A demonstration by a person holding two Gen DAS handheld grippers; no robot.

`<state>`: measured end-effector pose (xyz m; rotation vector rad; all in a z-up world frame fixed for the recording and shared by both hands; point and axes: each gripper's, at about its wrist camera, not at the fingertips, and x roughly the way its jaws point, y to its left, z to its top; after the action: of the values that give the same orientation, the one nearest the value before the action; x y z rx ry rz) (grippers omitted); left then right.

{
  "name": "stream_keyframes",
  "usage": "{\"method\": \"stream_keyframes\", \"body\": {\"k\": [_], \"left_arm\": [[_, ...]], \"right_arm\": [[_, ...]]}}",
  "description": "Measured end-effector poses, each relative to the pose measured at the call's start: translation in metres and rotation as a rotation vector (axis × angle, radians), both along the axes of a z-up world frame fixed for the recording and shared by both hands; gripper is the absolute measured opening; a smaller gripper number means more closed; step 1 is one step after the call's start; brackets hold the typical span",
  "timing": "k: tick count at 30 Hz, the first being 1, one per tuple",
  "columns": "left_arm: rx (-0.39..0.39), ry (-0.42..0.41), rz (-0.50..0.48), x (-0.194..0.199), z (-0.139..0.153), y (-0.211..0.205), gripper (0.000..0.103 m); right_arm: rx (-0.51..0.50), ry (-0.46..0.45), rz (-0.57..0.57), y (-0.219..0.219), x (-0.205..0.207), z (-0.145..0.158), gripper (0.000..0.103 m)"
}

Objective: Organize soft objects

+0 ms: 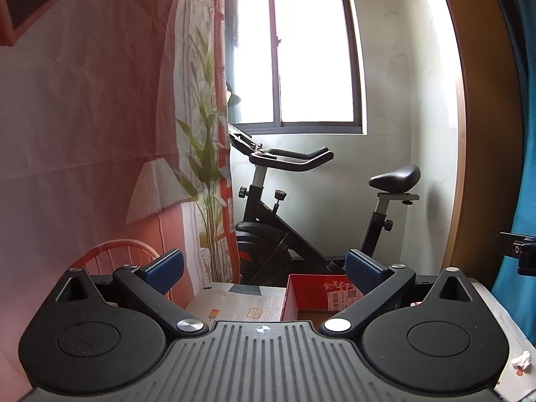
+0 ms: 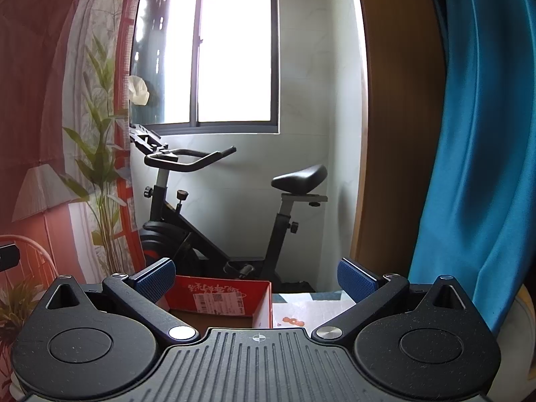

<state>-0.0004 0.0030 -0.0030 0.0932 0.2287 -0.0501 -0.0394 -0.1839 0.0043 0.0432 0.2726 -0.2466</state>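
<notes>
**Nothing gathered yet, both grippers empty**

Left wrist view: the left gripper (image 1: 264, 268) is hovering with fingers spread, grasping nothing. One red box (image 1: 318, 296) is sitting at 12 o'clock, looking empty; one white crumpled wad (image 1: 522, 361) is lying at 4 o'clock on the table (image 1: 234, 301).

Right wrist view: the right gripper (image 2: 256, 276) is likewise hanging released. No soft objects showing here; sorting seems unstarted.

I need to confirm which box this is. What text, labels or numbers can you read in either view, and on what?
Red box, inner wall: a line of gold brush-style Chinese characters, upside down; too stylised and small to read.
White sticker on that wall: barcode, QR code and small print; too small to read.
The same box in the left view: same print and sticker, also unreadable.
Nothing else carries text; the tablecloth has only pictures.
</notes>
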Motion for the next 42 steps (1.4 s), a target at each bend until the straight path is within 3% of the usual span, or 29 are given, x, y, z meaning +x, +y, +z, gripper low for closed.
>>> {"method": "stream_keyframes", "body": {"k": [8,42], "left_arm": [[-0.031,0.005,-0.01,0.0016,-0.0007,0.0052,0.103],[-0.027,-0.003,0.03,-0.0002,-0.0003,-0.0009,0.103]], "right_arm": [[0.002,0.0,-0.001,-0.0004,0.0001,0.0003,0.103],[0.0,0.001,0.001,0.0,0.0004,0.0001,0.103]]}}
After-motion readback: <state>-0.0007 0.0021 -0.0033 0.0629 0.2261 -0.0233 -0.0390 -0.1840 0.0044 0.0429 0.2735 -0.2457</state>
